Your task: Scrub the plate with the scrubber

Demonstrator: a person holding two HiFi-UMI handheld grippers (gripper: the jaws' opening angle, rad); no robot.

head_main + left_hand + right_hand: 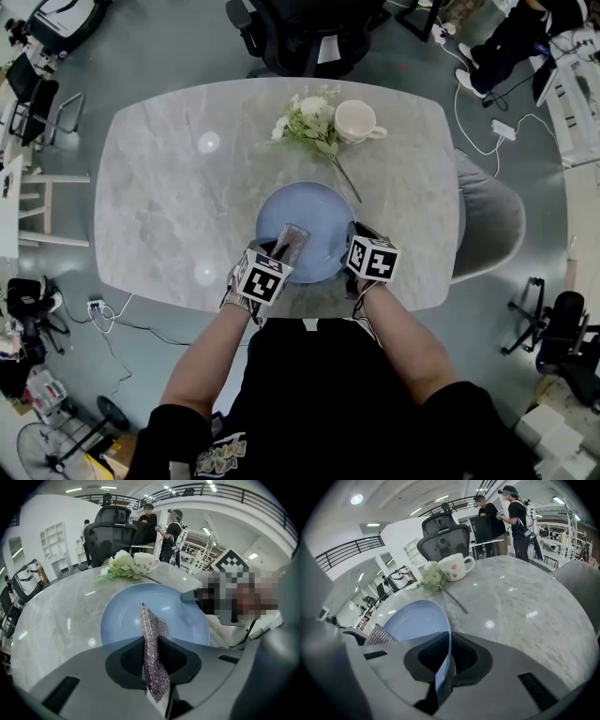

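The left gripper (279,251) pinches the scrubber (290,241) by one end, its free end over the blue plate (309,208), which sits at the middle of the tabletop's (159,197) near edge. The right gripper (354,247) is clamped on the plate's right rim. Hard strokes could, I'd guess, work that thin rim loose and push the plate off the edge.

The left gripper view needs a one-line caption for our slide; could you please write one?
Left gripper shut on the purple scrubber, poised over the blue plate on the marble table.
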